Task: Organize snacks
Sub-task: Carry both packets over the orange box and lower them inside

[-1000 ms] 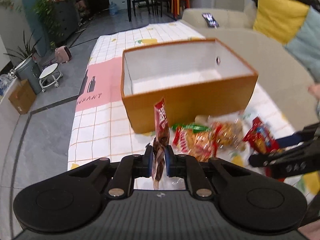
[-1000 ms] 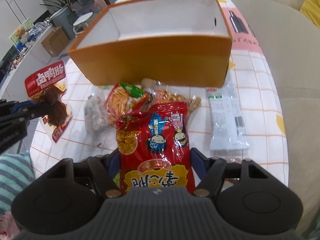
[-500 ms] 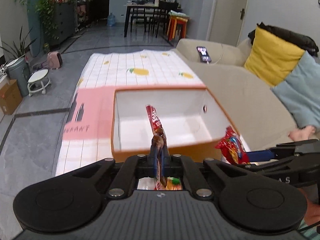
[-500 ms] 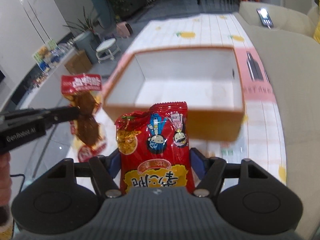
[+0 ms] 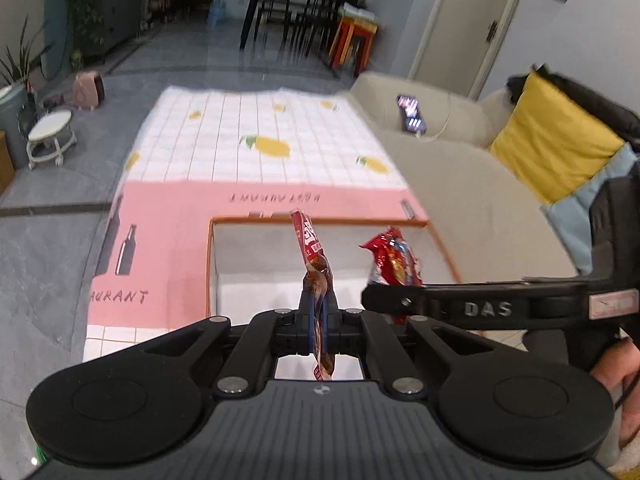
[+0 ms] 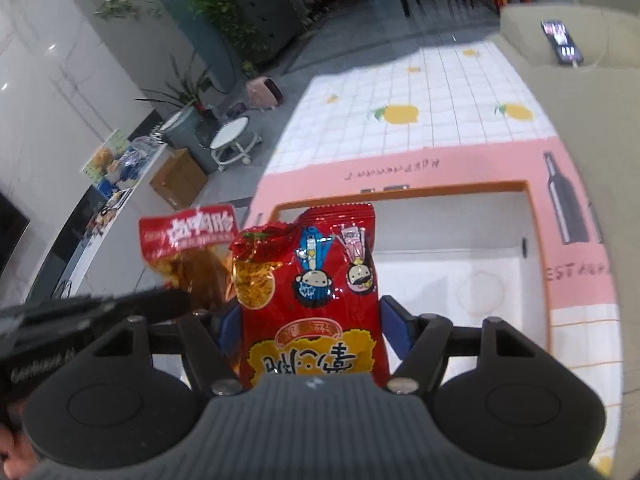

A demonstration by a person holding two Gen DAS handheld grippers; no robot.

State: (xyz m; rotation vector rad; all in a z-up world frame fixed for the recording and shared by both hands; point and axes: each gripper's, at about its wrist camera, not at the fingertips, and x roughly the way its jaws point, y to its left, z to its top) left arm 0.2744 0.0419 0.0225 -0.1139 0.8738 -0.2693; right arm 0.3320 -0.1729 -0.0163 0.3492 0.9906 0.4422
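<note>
My left gripper [image 5: 318, 312] is shut on a thin clear-and-red meat snack packet [image 5: 314, 264], held edge-on above the orange box [image 5: 320, 221] with white inside. The packet also shows in the right wrist view [image 6: 188, 252], beside the red noodle snack bag [image 6: 316, 300] that my right gripper [image 6: 312, 320] is shut on. That bag [image 5: 394, 260] and the right gripper [image 5: 460, 306] show to the right in the left wrist view. Both packets hang over the open box [image 6: 528, 216], which looks empty where visible.
The box stands on a table with a pink and white checked cloth [image 5: 256, 148]. A beige sofa [image 5: 460, 184] with a yellow cushion [image 5: 552, 144] and a phone [image 5: 410, 116] runs along the right. A white stool [image 5: 50, 140] stands on the floor, left.
Both grippers have risen and moved forward over the box with their packets. The pile of snacks on the table has dropped out of view.
</note>
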